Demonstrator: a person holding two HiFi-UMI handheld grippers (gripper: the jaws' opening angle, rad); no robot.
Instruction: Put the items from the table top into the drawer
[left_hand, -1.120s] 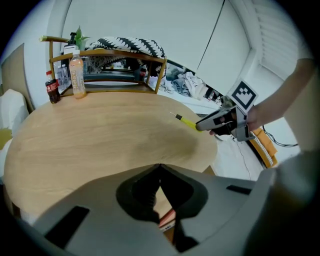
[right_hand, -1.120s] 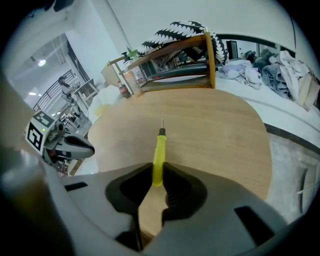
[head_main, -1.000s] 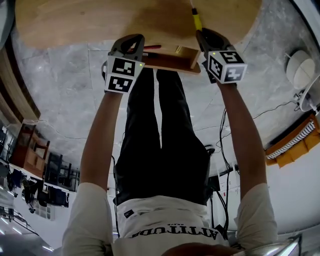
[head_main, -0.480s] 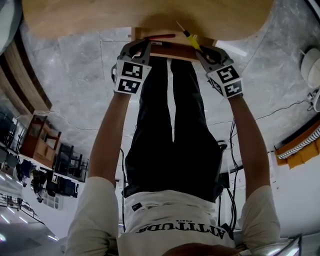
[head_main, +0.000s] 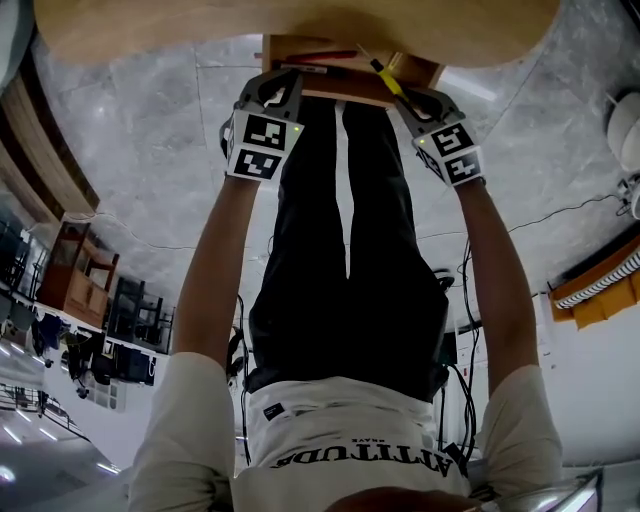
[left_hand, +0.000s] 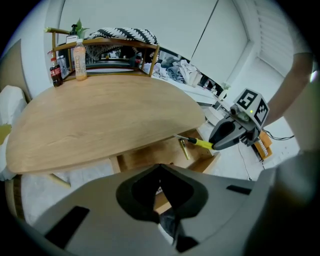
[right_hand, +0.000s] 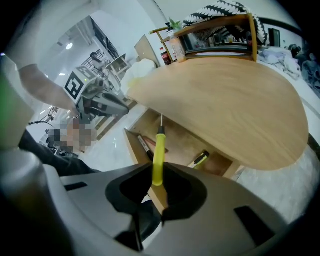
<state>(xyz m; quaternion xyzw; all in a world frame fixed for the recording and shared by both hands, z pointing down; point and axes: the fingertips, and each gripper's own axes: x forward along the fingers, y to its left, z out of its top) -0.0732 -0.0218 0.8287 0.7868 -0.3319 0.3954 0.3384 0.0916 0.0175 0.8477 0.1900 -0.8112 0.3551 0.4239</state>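
The wooden drawer (head_main: 300, 92) stands pulled out from under the oval table top (head_main: 150, 35). My right gripper (head_main: 405, 92) is shut on a yellow-handled screwdriver (head_main: 386, 77). It holds the screwdriver tilted over the drawer's right half, with the metal tip pointing toward the table. The right gripper view shows the screwdriver (right_hand: 158, 157) rising from my jaws above the drawer (right_hand: 131, 142). A black marker (right_hand: 144, 148) and a yellow-and-black pen (right_hand: 200, 159) lie inside, and a red pen (head_main: 325, 57) lies at the back. My left gripper (head_main: 283, 76) hovers at the drawer's front left corner, its tips together and holding nothing.
The person's dark-trousered legs (head_main: 340, 250) stand right below the drawer front. On the far edge of the table is a wooden shelf (left_hand: 102, 45) with bottles (left_hand: 79, 59). Cables (head_main: 560, 215) trail over the grey floor at the right.
The right gripper has carried the screwdriver from the table's edge to above the open drawer, rolling it. The left gripper has shifted with it along the drawer front.
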